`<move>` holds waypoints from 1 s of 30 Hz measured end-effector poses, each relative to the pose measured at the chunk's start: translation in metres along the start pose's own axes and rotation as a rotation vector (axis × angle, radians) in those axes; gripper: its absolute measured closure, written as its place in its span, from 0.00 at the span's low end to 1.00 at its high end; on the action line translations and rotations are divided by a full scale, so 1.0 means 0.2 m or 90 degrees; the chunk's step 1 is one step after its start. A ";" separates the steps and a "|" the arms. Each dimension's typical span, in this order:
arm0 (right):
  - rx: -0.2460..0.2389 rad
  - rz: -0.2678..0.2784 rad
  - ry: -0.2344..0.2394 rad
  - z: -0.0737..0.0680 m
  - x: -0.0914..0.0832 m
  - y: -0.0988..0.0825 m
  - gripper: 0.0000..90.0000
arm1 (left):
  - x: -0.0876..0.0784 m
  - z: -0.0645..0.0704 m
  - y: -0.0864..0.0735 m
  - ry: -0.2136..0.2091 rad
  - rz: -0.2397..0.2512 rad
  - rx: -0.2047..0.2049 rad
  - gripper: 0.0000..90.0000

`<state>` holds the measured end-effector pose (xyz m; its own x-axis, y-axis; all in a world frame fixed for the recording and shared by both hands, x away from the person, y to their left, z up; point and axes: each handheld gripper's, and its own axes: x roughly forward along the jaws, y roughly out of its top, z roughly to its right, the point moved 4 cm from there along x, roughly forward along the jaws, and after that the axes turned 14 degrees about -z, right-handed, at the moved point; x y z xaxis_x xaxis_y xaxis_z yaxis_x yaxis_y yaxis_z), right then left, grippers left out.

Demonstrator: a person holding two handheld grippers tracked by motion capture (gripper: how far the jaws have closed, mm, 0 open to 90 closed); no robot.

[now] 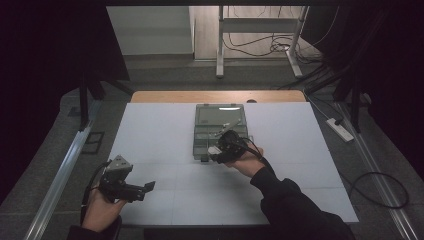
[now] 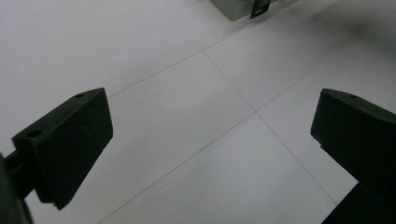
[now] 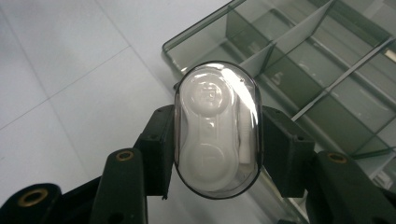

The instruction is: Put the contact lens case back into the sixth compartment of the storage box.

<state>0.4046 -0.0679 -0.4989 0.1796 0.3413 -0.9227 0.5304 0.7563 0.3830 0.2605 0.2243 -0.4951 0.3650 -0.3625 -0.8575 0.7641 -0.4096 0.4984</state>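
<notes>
1. High view first, at its left: the left hand-held gripper (image 1: 145, 189) sits low over the white worktop (image 1: 160, 135), near the front edge and well apart from the work. In the left gripper view its jaws stand wide with nothing but bare worktop between them, so it is released and idle.

2. Middle of the high view: a clear compartment box (image 1: 220, 131) lies open on the worktop, its lid folded back toward the far edge. The right hand-held gripper (image 1: 220, 150) hovers at the box's near end.

3. Right gripper view: the right hand-held gripper is clenched on a small clear oval case (image 3: 217, 128) with a white insert inside. Both pads press its long sides, and the case stands on end between them, just above the box's near corner and its dividers (image 3: 299, 44).

4. Risk, as I judge it: the case is smooth, rounded plastic and gripped only along its curved sides, so it could squirt out of the pads if the squeeze shifts.

5. Second risk: the compartments look narrow beside the case. Lowered on end or off-centre, it may catch a divider, tip, and land across two cells or outside the box.

6. Third risk: nothing steadies the light box, so a nudge from the jaws could slide it across the worktop.
</notes>
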 end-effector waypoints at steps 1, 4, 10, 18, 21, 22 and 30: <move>-0.001 0.002 -0.003 0.01 0.00 0.01 0.54 | 0.00 0.00 0.00 0.000 0.000 0.000 0.00; 0.005 0.005 -0.007 0.02 0.01 0.02 0.54 | 0.00 0.00 0.00 0.000 0.000 0.000 0.00; 0.012 0.009 -0.013 0.04 0.03 0.04 0.54 | 0.00 0.00 0.00 -0.001 0.000 0.000 0.00; 0.019 0.012 -0.020 0.07 0.06 0.08 0.54 | 0.00 0.00 0.00 -0.002 0.000 0.001 0.00; 0.023 0.015 -0.024 0.07 0.07 0.10 0.54 | 0.00 0.00 0.00 -0.002 0.000 0.001 0.00; 0.024 0.016 -0.026 0.08 0.08 0.11 0.54 | 0.00 0.00 0.00 -0.002 0.000 0.001 0.00; 0.027 0.016 -0.037 0.09 0.12 0.12 0.54 | 0.00 0.00 0.00 -0.002 0.000 0.002 0.00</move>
<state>0.4364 -0.0513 -0.5126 0.2404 0.3258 -0.9143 0.5599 0.7229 0.4049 0.2606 0.2243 -0.4953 0.3624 -0.3654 -0.8574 0.7629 -0.4121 0.4981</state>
